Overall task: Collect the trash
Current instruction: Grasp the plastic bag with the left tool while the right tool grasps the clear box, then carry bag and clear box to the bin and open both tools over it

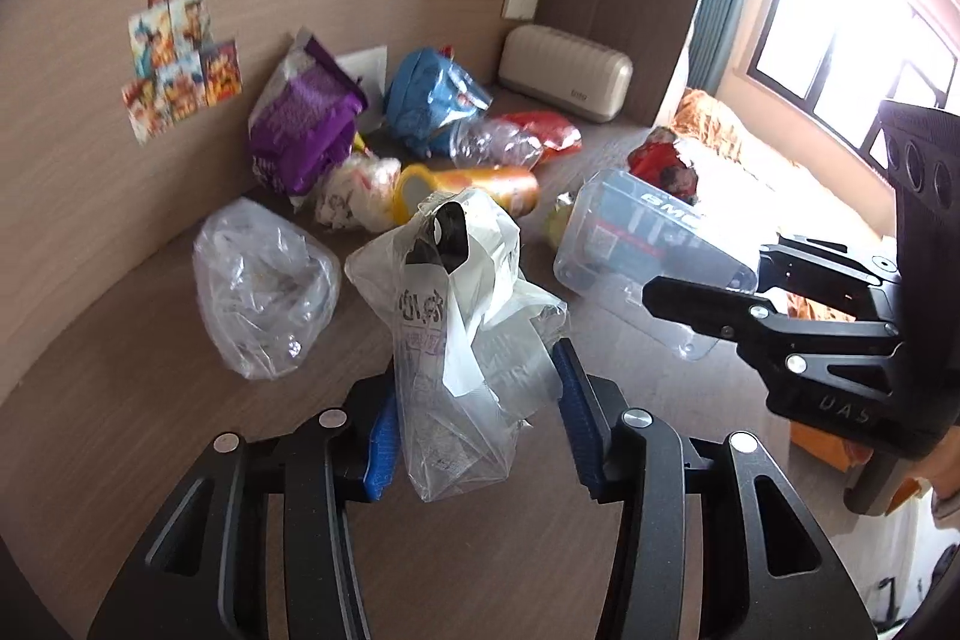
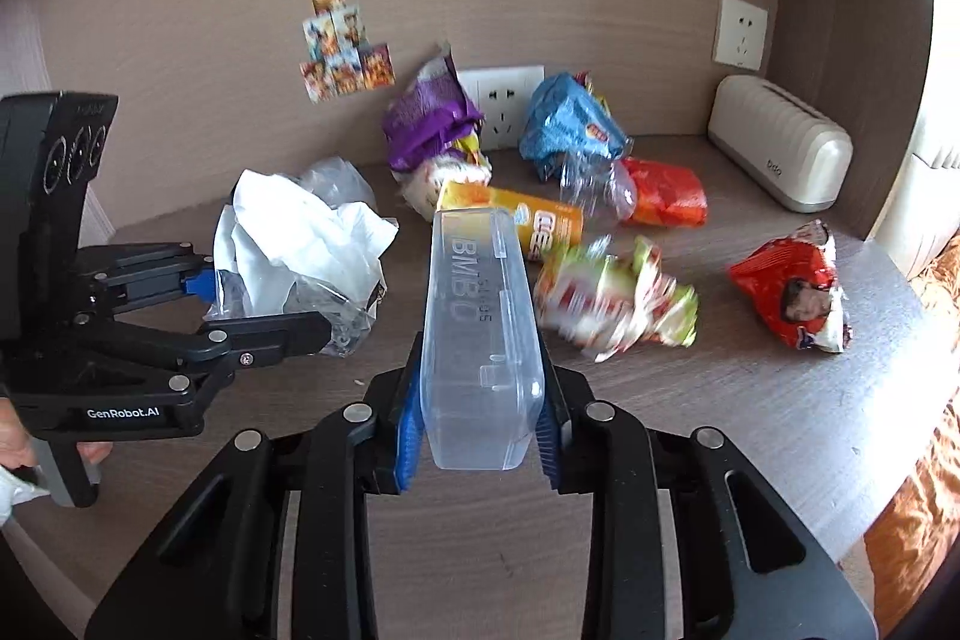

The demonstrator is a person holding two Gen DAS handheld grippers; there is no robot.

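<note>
My left gripper is shut on a white and clear plastic bag, held upright above the wooden table; it also shows in the right wrist view. My right gripper is shut on a clear plastic box marked BMBC, seen from the left wrist view too. Loose trash lies beyond: a purple bag, a blue bag, an orange can, an orange-red wrapper, a green-red wrapper, a red wrapper.
A crumpled clear bag lies left of the held bag. A beige ribbed appliance stands at the back right by the wall sockets. Stickers are on the wall. The table edge drops off at the right, by orange bedding.
</note>
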